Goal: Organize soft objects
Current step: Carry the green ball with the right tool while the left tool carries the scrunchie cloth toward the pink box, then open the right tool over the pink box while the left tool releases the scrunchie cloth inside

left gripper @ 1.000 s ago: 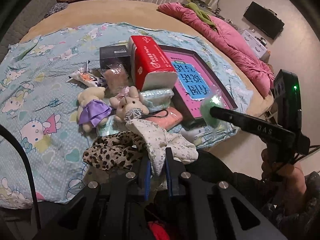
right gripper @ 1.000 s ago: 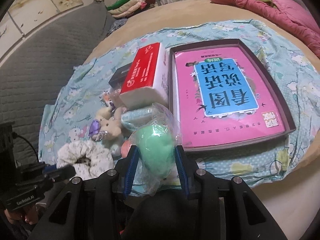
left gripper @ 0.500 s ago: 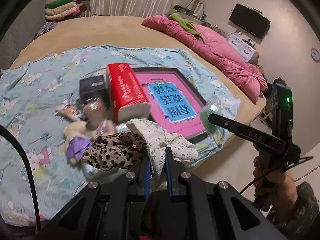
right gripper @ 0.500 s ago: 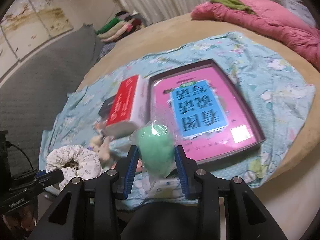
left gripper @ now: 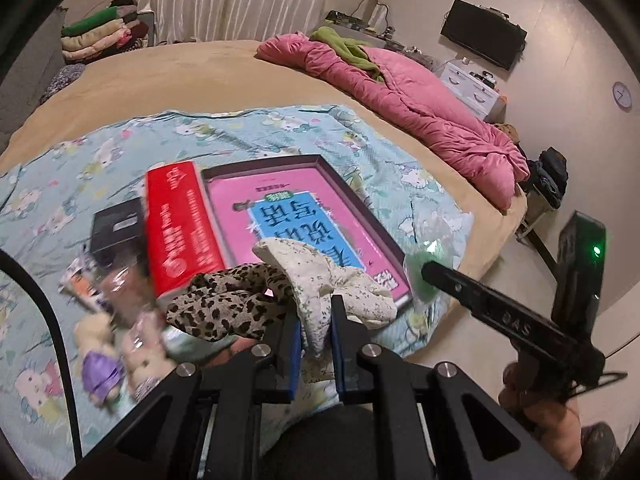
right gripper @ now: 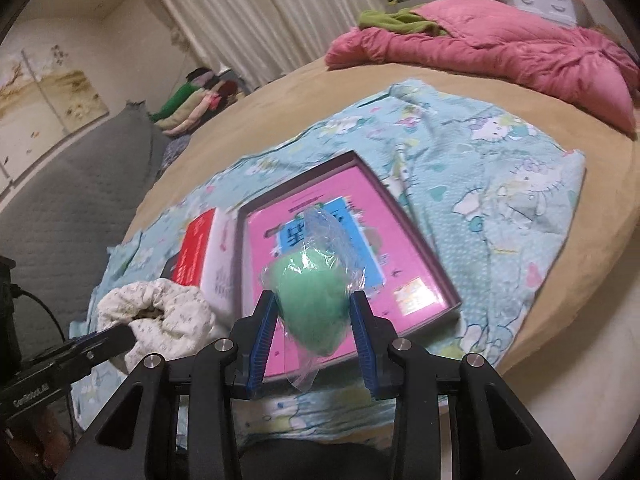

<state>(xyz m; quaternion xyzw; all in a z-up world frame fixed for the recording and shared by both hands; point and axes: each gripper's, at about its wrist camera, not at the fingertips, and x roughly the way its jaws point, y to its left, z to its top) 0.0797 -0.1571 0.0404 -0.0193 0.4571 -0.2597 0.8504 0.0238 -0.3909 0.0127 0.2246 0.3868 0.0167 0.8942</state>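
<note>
White scrunchie [left gripper: 320,280] in left tool [left gripper: 314,312]

White floral scrunchie [left gripper: 320,280] w/ leopard-print scrunchie [left gripper: 228,304] bunched beside it, both lifted, centre of left-wrist frame. Green soft ball in clear plastic wrap [right gripper: 316,300], lower centre of right-wrist frame, wrap tail sticking up. Small plush toys [left gripper: 108,360] blurred at lower left on cartoon sheet.
</note>
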